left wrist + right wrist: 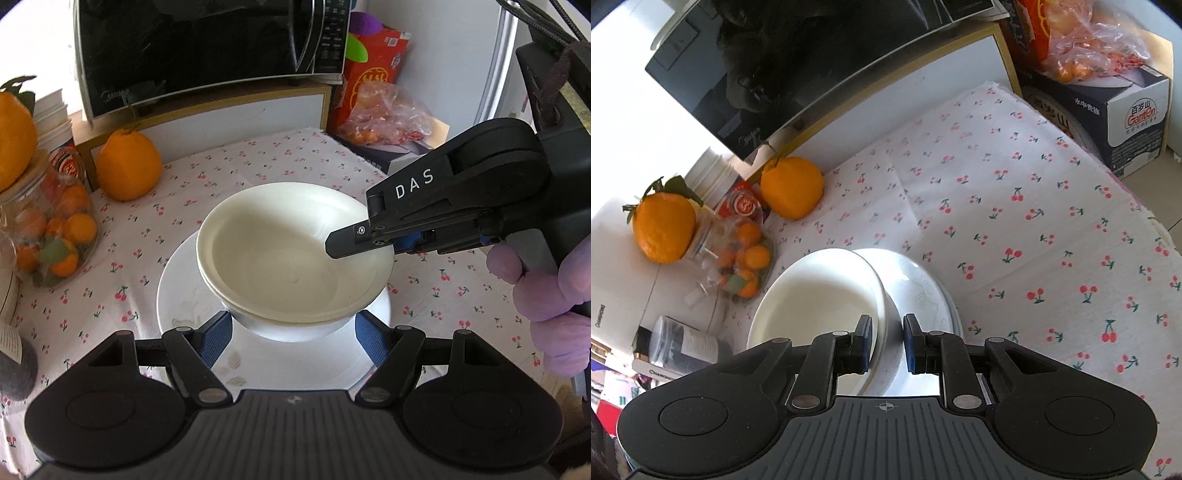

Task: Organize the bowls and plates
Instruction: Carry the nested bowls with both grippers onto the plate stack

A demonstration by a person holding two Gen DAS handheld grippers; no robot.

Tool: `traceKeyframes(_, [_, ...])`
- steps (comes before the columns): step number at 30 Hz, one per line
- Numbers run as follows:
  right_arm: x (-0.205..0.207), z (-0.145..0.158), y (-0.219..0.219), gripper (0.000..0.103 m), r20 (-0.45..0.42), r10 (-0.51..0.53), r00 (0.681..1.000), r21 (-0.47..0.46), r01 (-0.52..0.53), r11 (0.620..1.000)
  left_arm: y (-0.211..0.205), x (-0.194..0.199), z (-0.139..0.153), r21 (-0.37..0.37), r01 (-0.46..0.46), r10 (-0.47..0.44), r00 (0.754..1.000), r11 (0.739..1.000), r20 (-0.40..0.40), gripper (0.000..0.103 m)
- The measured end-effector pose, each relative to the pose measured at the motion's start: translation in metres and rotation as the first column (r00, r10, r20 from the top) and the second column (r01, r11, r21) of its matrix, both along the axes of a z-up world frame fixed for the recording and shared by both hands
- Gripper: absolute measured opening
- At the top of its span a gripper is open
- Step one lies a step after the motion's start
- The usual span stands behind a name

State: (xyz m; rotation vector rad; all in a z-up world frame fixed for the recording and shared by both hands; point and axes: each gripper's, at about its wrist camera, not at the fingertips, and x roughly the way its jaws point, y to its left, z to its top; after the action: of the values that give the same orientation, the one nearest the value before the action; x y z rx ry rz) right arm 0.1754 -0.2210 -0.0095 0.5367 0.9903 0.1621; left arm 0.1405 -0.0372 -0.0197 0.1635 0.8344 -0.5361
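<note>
I see two cream bowls [295, 254] nested, sitting on the white plate [192, 295] at centre of the cherry-print tablecloth [258, 158]. My right gripper [889, 341] straddles the top bowl's rim w/ one finger inside and one outside; fingers are narrowly apart, pads not pressed on the rim. My left gripper [291, 338] is spread wide, holding nothing, just short of the bowls over the plate's near edge. Oranges [127, 168] and microwave [199, 48] sit behind.

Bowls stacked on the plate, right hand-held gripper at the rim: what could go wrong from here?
1. The right hand-held gripper straddles the top bowl rim; withdrawing crookedly could drag it off the lower bowl.
2. The stack sits off-centre on the plate, so a nudge could tip it.
</note>
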Motion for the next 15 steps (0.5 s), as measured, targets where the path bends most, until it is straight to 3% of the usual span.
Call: traceKeyframes(15, [0.000,-0.011,0.007,0.018,-0.008,0.013,1.000,-0.038,-0.014,0.999,0.004,0.004,-0.011,0.004,-0.005,0.005,1.000,1.000,-0.031,0.071])
